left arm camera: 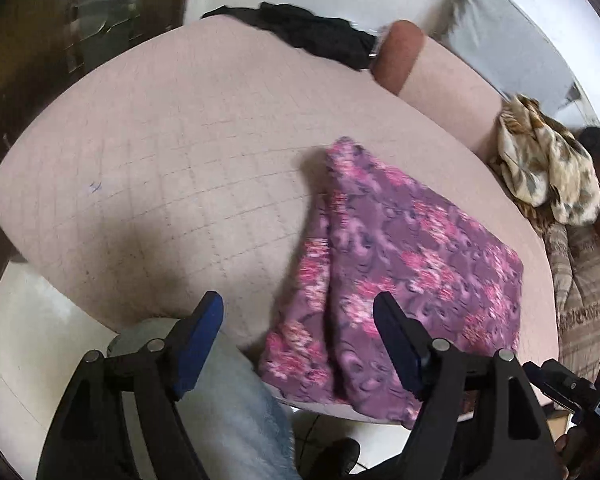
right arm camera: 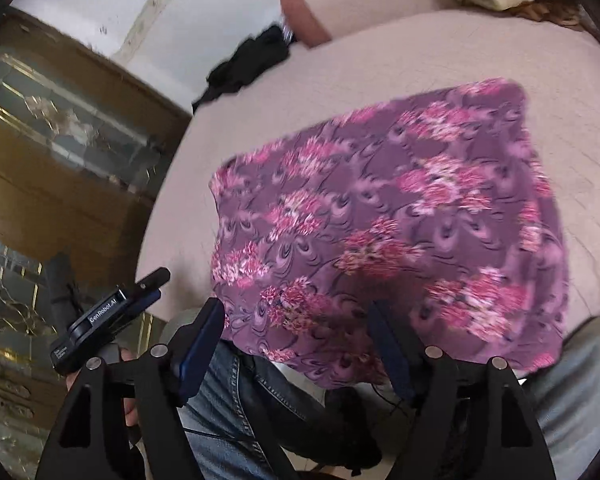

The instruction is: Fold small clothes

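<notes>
- The purple cloth with pink flower print (right arm camera: pixel 384 216) lies spread on the pale pink quilted bed (left arm camera: pixel 160 152), toward its near right part; its near edge hangs slightly over the bed's near edge, by your jeans.
- In the left wrist view a ridge runs along the cloth's left side, so that side looks partly doubled over already; you probably have a further fold to make.
- Your left tool (left arm camera: pixel 298 316) has its fingers wide apart and grips nothing, hovering over the cloth's near left corner.
- Your right tool (right arm camera: pixel 296 320) is likewise spread and empty, over the near edge.
- Take one near corner in each tool, pinching every layer, not just the top one.
- Lift both corners level and carry them straight to the far edge, so the sides line up.
- Both views are blurred, so steady yourself before closing.
- Keep clear of the crumpled black garment (left arm camera: pixel 312 32) at the far edge.
</notes>
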The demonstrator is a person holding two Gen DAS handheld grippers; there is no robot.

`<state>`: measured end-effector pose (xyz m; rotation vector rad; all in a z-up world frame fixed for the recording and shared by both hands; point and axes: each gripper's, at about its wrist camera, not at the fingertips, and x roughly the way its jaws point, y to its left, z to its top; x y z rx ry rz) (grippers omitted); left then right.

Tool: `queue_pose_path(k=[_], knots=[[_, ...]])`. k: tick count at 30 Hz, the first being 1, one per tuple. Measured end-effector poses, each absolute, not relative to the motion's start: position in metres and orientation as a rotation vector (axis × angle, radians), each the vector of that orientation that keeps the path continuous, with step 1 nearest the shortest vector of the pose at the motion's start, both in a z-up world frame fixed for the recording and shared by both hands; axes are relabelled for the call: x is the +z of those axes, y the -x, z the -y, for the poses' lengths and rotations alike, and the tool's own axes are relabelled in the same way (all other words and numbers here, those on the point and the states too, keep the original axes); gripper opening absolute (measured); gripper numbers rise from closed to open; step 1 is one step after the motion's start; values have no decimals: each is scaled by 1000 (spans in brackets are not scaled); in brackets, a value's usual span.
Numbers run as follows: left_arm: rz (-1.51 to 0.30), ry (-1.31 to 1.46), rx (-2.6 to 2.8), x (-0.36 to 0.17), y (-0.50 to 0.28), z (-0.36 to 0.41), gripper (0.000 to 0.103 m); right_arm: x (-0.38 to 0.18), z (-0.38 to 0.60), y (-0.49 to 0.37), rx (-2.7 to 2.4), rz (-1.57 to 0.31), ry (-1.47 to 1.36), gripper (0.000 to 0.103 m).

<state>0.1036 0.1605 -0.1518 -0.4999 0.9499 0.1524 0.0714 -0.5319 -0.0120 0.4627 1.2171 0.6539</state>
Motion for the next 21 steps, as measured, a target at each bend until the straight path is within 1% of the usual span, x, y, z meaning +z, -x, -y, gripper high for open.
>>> queue_pose_path(k=[6, 7, 8, 11, 14, 15, 16, 17, 18, 20, 21], knots=[[-1014, 604, 68, -178, -122, -168, 77, -12, 494, -98, 715, -1236, -388, 78], [-1017, 607, 47, -181, -128, -165, 79, -14, 487, -103, 726, -1245, -380, 78], [-1026, 594, 42, -185, -134, -162, 81, -14, 480, -108, 737, -1250, -372, 78], [-1077, 547, 41, -199, -152, -154, 81, -14, 465, -120, 763, -1260, -367, 78], [-1155, 510, -13, -217, -167, -141, 81, -16, 454, -129, 767, -1274, -368, 78], [-1146, 492, -12, -218, -167, -138, 79, -16, 451, -132, 765, -1273, -367, 78], [-1137, 473, -9, -217, -167, -136, 68, -16, 449, -134, 767, -1271, -365, 78], [-1123, 432, -4, -216, -165, -133, 51, -16, 445, -137, 774, -1272, -361, 78], [-1119, 430, -14, -215, -164, -132, 46, -17, 440, -139, 785, -1278, -360, 78], [-1109, 470, -58, -213, -162, -131, 24, -19, 429, -144, 816, -1301, -356, 78], [-1105, 478, -72, -212, -160, -129, 21, -19, 420, -148, 847, -1317, -355, 78]])
